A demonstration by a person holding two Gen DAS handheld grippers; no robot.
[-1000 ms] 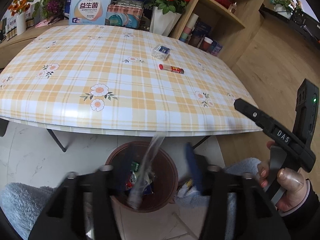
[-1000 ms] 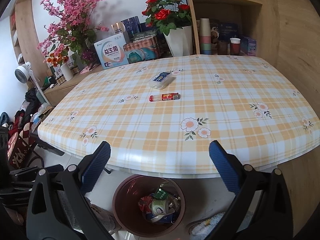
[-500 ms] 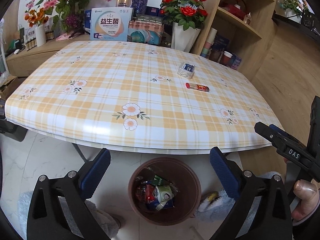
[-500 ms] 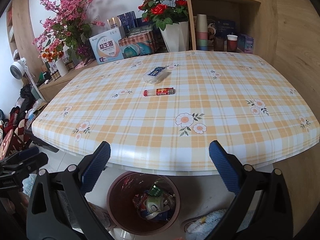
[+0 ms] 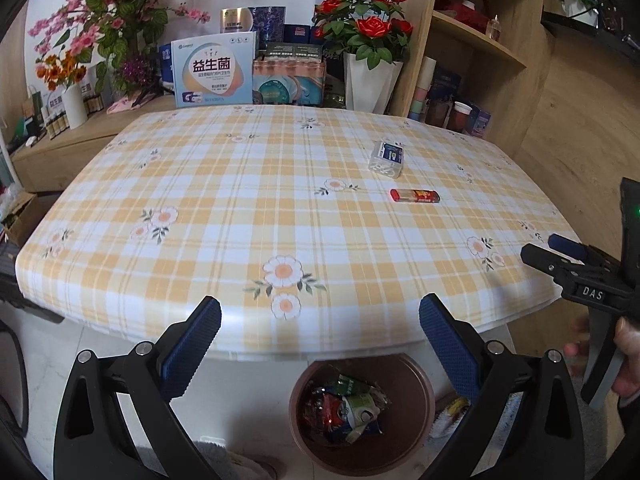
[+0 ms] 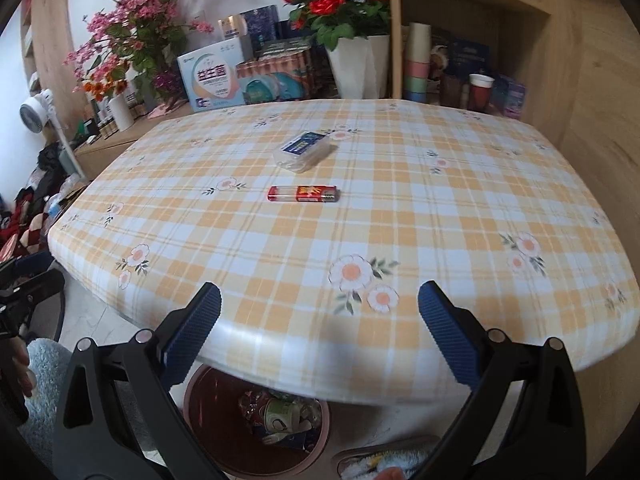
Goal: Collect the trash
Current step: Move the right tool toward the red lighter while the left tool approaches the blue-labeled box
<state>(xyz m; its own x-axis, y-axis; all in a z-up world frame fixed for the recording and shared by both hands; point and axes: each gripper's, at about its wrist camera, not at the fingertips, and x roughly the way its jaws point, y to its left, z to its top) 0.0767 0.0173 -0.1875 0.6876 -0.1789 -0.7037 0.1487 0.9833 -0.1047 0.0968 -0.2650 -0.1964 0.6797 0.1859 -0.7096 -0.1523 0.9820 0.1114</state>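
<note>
Both black two-finger grippers with blue pads, left (image 5: 320,340) and right (image 6: 319,336), gape wide and empty above the plaid floral table's (image 5: 248,208) near edge. A red lighter (image 6: 303,194) and clear plastic box (image 6: 303,151) lie mid-table; the brown trash bin (image 5: 362,412) stands below.

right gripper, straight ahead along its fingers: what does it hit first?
Probably the tablecloth near the table's front edge, by the flower print. The right gripper is open and empty, angled down at the table. The red lighter lies farther back, left of that line. Depth is uncertain.
</note>
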